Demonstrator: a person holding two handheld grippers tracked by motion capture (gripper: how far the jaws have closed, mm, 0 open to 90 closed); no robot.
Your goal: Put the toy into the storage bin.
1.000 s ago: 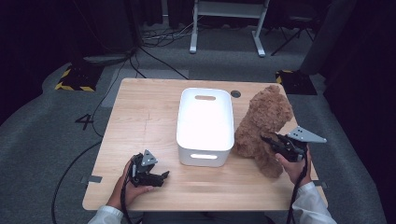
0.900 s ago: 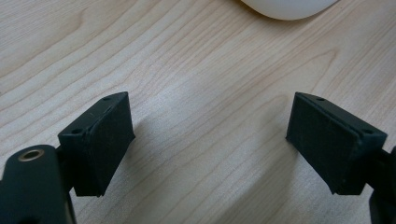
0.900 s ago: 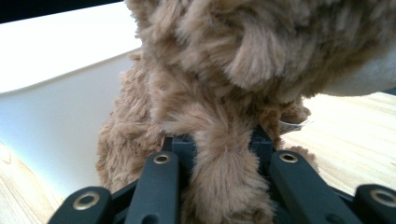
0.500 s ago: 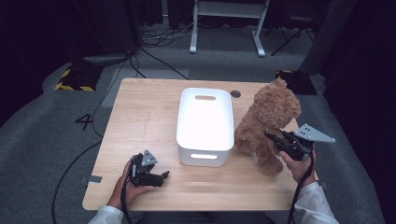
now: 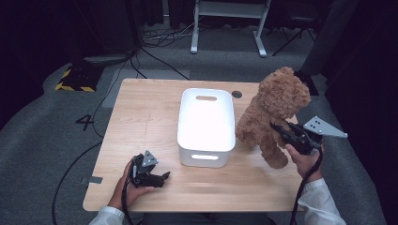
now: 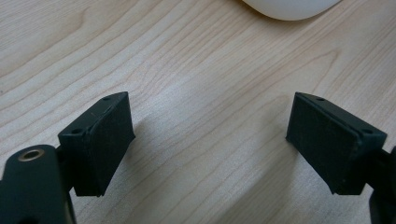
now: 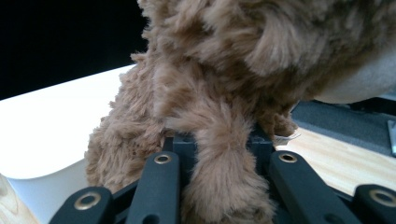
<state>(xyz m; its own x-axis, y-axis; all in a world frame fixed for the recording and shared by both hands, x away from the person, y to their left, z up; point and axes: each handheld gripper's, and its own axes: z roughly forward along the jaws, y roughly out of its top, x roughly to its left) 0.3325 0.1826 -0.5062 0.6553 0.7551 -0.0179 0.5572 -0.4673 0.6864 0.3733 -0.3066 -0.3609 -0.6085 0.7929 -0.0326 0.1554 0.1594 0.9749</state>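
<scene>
Holding: brown teddy bear (image 5: pixel 272 112), pinched by right gripper (image 5: pixel 279 130)
Right gripper: jaws squeezed tight on bear's fur, bear's fuzzy limb (image 7: pixel 219 154) between them
Teddy bear: up off wooden table (image 5: pixel 141 112), hanging just beside white bin (image 5: pixel 206 123), at its right
Left gripper (image 5: pixel 162 177): jaws wide apart, nothing between, resting low on table near bin's front corner
White bin: middle of table

The left hand-held gripper (image 5: pixel 162 176) rests low, jaws apart; the right hand-held gripper (image 5: pixel 277 127) is raised, clamped.
</scene>
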